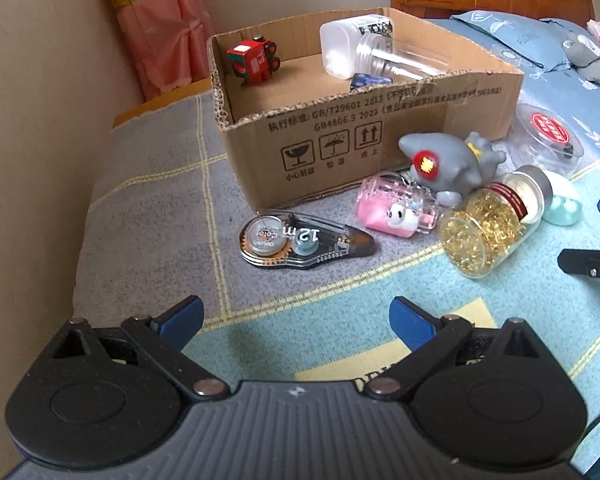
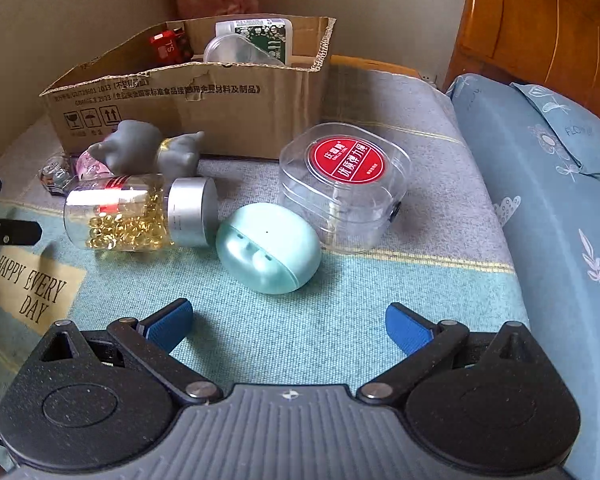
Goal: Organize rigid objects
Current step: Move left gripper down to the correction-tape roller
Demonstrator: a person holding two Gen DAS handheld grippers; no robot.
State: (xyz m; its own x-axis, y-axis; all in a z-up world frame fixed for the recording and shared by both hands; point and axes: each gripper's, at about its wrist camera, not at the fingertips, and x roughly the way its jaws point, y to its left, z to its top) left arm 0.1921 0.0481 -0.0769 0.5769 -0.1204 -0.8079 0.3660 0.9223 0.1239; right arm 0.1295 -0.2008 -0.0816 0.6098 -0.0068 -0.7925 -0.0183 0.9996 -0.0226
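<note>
A cardboard box (image 1: 340, 148) (image 2: 204, 112) stands on the bed and holds a red toy car (image 1: 252, 58), a white bottle (image 1: 340, 46) and a clear jar (image 1: 396, 56). In front of it lie a correction tape (image 1: 300, 242), a pink clear toy (image 1: 396, 210), a grey rubber figure (image 1: 448, 164) (image 2: 140, 148), a jar of gold capsules (image 1: 488, 224) (image 2: 140, 216), a mint oval case (image 2: 268, 248) and a clear box with a red label (image 2: 344, 184). My left gripper (image 1: 296, 320) is open and empty, short of the tape. My right gripper (image 2: 288, 322) is open and empty, just short of the mint case.
The bed has a grey and teal blanket (image 2: 300, 320). A blue pillow (image 2: 560, 184) lies to the right, under a wooden headboard (image 2: 540, 28). A beige wall (image 1: 40, 120) and a pink curtain (image 1: 160, 28) close the left side. The right gripper's fingers show in the left wrist view (image 1: 592, 264).
</note>
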